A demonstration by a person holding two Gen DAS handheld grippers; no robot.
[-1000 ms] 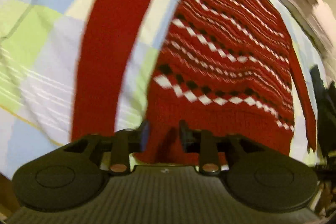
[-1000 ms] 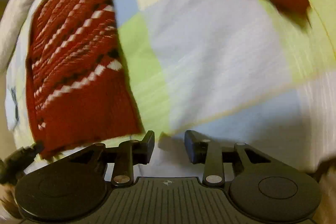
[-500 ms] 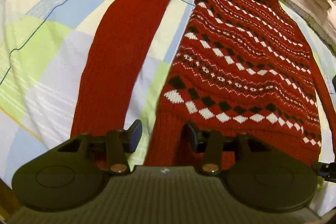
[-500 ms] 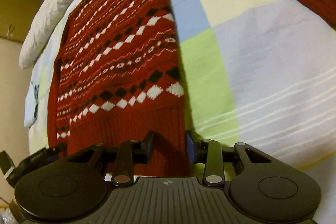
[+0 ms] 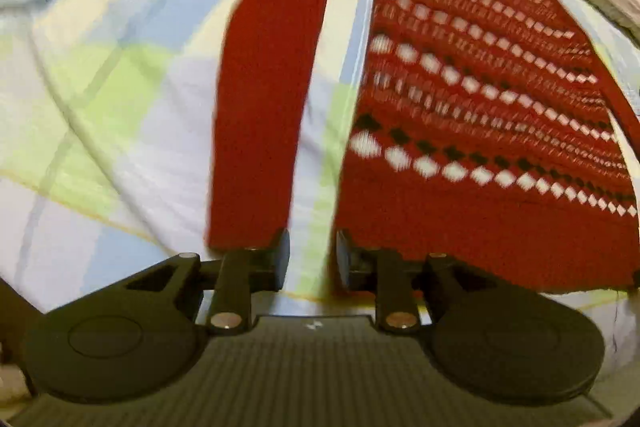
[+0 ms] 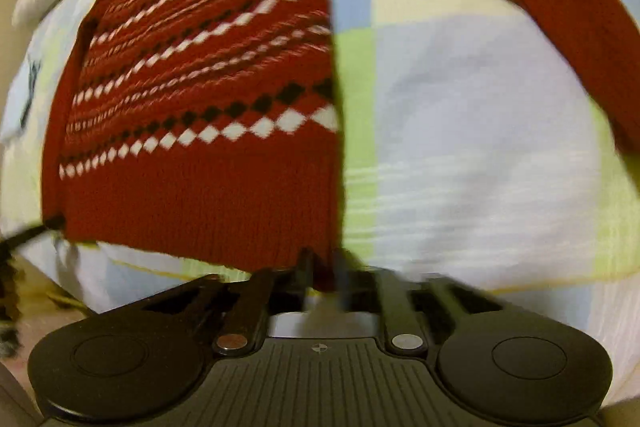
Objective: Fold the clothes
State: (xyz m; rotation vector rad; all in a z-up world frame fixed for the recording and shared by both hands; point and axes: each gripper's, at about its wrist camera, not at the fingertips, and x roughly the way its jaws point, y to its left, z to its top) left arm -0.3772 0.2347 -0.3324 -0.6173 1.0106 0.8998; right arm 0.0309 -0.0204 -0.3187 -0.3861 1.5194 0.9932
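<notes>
Red patterned sweater [image 5: 480,99] lay flat on the bed [image 5: 120,87], nothing folded yet. Left gripper [image 5: 309,259] was closing, empty; right gripper [image 6: 324,267] was opening, hem corner seemingly between, though blurry.

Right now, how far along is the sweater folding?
Done: the red sweater lies spread flat on the checked bedspread, its sleeve straight. In hand: both tools sit at the hem; the left tool is closing, the right tool opening. Left: every fold.

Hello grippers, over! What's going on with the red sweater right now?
Left gripper closing, only bedsheet between fingers. Right gripper opening at hem corner of red sweater; grip blurred. Sweater flat, sleeves spread. Nothing in the way.
</notes>
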